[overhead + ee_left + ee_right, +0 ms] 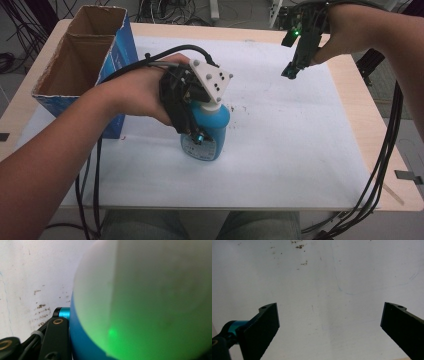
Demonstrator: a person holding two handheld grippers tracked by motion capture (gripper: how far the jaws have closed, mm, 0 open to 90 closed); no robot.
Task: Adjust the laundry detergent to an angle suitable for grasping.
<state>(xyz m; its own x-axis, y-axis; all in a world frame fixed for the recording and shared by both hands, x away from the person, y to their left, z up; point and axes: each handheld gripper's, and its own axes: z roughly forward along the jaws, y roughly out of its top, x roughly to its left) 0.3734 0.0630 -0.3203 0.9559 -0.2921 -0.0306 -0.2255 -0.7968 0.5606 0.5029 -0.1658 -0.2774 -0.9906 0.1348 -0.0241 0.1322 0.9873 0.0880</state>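
A blue bottle [210, 131] with a white cap stands on the white sheet [280, 150] near the table's middle. My left gripper [192, 125] comes down on it from the left, jaws shut on its upper part. In the left gripper view the white cap and blue body [140, 300] loom close, lit green, with one black jaw pressed against the left side. My right gripper [292, 70] hangs above the sheet's far right part; in the right gripper view [329, 322] its jaws stand wide open over bare white sheet.
An open cardboard box [82, 65] with blue sides stands at the table's far left, close behind my left forearm. Cables trail off the table's right edge [385, 165]. Small brown stains [239, 107] mark the sheet by the bottle.
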